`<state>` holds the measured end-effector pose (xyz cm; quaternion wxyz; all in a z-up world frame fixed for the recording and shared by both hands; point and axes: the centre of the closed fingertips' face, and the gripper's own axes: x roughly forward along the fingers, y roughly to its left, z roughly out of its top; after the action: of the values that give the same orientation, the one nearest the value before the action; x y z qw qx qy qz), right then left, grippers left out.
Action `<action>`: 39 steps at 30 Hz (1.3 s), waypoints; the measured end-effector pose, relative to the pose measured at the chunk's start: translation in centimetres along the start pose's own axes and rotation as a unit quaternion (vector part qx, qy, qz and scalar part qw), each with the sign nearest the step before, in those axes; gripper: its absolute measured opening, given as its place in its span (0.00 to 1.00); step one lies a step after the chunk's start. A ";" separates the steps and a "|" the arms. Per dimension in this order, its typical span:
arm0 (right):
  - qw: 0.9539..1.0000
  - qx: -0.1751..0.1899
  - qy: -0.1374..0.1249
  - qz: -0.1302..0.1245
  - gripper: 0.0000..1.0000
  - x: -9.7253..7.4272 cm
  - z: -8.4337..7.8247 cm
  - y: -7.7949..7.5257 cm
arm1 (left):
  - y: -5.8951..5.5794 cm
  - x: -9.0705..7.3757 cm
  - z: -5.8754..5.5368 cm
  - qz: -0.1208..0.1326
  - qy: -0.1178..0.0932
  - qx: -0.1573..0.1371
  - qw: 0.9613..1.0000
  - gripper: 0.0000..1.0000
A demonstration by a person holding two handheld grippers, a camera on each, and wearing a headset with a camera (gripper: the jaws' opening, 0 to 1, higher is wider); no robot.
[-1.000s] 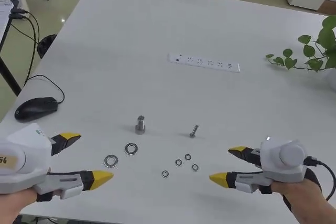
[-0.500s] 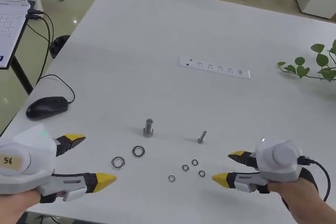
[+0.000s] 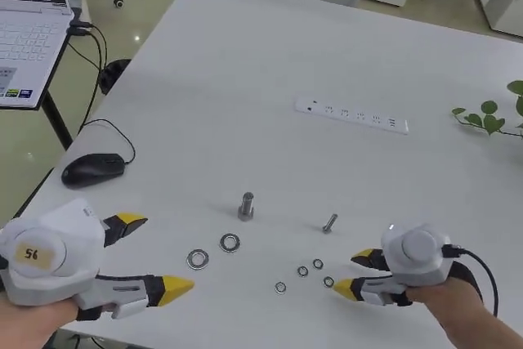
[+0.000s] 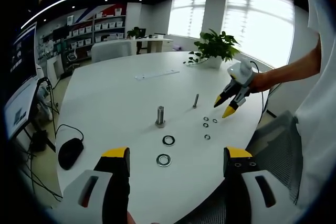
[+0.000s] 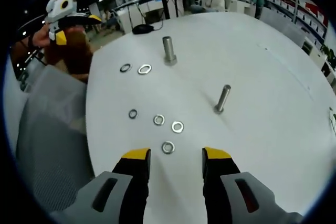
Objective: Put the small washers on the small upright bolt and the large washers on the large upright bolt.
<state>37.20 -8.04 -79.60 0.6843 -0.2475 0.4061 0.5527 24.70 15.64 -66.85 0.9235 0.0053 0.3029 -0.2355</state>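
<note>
A large upright bolt (image 3: 246,206) and a small upright bolt (image 3: 329,223) stand mid-table. Two large washers (image 3: 230,243) (image 3: 197,260) lie flat in front of the large bolt. Several small washers (image 3: 303,270) lie in front of the small bolt. My right gripper (image 3: 351,273) is open and low beside them, and the nearest small washer (image 5: 168,147) lies just ahead of its tips (image 5: 176,153). My left gripper (image 3: 157,252) is wide open with nothing in it, left of the large washers (image 4: 164,159). Along the left jaws I see both bolts (image 4: 160,115) (image 4: 195,100).
A white power strip (image 3: 351,114) lies farther back on the white table (image 3: 245,79). A black mouse (image 3: 93,171) and its cable sit near the left edge, with a laptop (image 3: 24,46) on a stand beyond. Plant leaves (image 3: 490,116) reach in at right.
My right gripper has moved in toward the small washers and now sits right beside them. The left gripper keeps about the same place; the head camera has shifted.
</note>
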 end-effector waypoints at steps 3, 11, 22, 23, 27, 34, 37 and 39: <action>1.000 -0.011 0.011 0.003 0.38 0.6 -0.3 0.1 | 0.0 -0.1 -0.1 0.001 0.000 -0.001 1.000 0.72; 0.999 -0.025 0.028 0.009 0.32 1.5 -0.9 0.4 | 0.1 -0.2 -0.4 0.001 0.002 -0.006 1.000 0.72; 0.995 -0.082 0.056 -0.001 0.24 2.2 -1.1 0.7 | -0.2 -0.2 -0.6 0.002 0.001 -0.008 1.000 0.72; 0.994 -0.087 0.058 -0.003 0.23 2.2 -1.1 0.7 | -0.2 -0.2 -0.7 0.002 0.001 -0.008 1.000 0.72; 0.991 -0.118 0.070 0.004 0.20 2.3 -1.2 1.2 | -0.2 -0.3 -0.8 0.003 0.001 -0.009 1.000 0.72; 0.989 -0.123 0.085 0.006 0.17 2.4 -1.1 1.1 | -0.2 -0.2 -0.7 0.002 -0.001 -0.009 1.000 0.72; 0.988 -0.123 0.091 0.008 0.17 2.5 -1.1 1.1 | -0.2 -0.1 -0.6 0.001 -0.002 -0.009 1.000 0.72; 0.988 -0.123 0.094 0.007 0.17 2.6 -1.1 1.1 | -0.2 0.0 -0.6 0.000 -0.002 -0.008 1.000 0.72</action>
<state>35.98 -7.17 -82.20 0.6033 -0.3783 0.3992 0.5775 24.29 15.54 -67.34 0.9242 -0.0025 0.3027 -0.2327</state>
